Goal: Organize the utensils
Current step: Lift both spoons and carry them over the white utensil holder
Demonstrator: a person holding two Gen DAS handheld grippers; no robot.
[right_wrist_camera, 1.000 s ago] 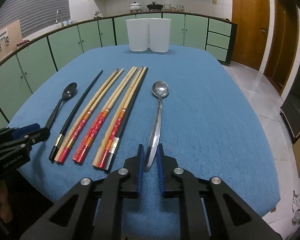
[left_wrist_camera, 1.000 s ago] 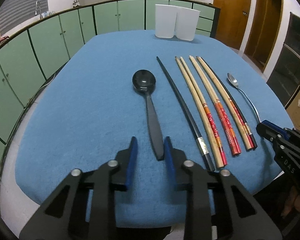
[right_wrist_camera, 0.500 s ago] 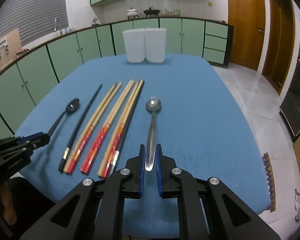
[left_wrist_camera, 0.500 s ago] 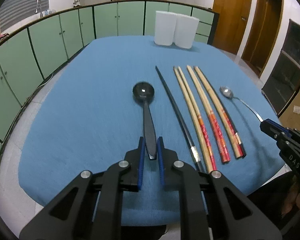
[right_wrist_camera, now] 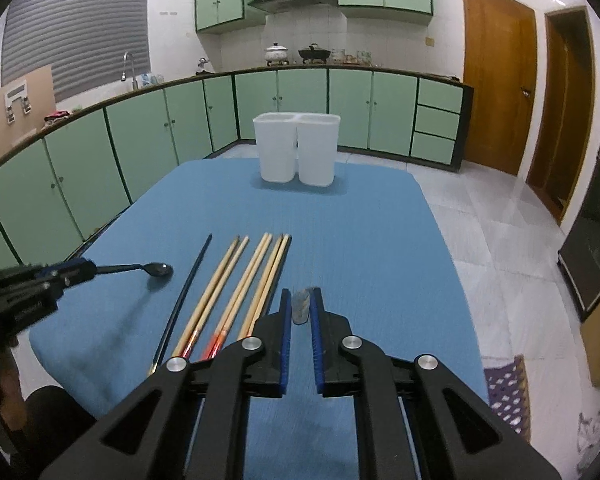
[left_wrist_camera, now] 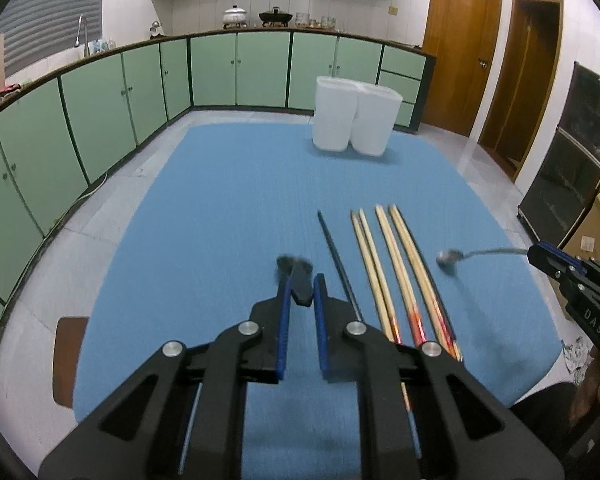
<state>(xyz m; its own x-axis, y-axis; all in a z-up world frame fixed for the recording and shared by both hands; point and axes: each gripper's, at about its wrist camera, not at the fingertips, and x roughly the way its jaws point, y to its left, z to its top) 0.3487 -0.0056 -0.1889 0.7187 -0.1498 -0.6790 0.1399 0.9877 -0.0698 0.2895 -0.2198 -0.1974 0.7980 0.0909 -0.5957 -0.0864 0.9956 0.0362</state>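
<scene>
In the left wrist view my left gripper (left_wrist_camera: 302,282) is shut on the handle of a black spoon (left_wrist_camera: 296,266), which hangs above the blue tablecloth (left_wrist_camera: 228,200). At the right of that view my right gripper (left_wrist_camera: 538,254) holds a metal spoon (left_wrist_camera: 452,258) in the air. The right wrist view shows the right gripper (right_wrist_camera: 301,296) shut on the metal spoon (right_wrist_camera: 301,308), and the left gripper (right_wrist_camera: 86,269) with the black spoon (right_wrist_camera: 158,270). Several wooden chopsticks (right_wrist_camera: 244,280) and a black chopstick (right_wrist_camera: 188,292) lie on the cloth. Twin white containers (right_wrist_camera: 296,152) stand at the far end.
Green cabinets (left_wrist_camera: 100,120) run along the left and back walls. Wooden doors (right_wrist_camera: 496,80) are at the right. A brown seat (left_wrist_camera: 70,360) sits by the table's near left corner. A hand (right_wrist_camera: 4,384) grips the left tool.
The left gripper closed on the black spoon's handle. Both grippers then rose, lifting their spoons off the cloth; the chopsticks stayed in place.
</scene>
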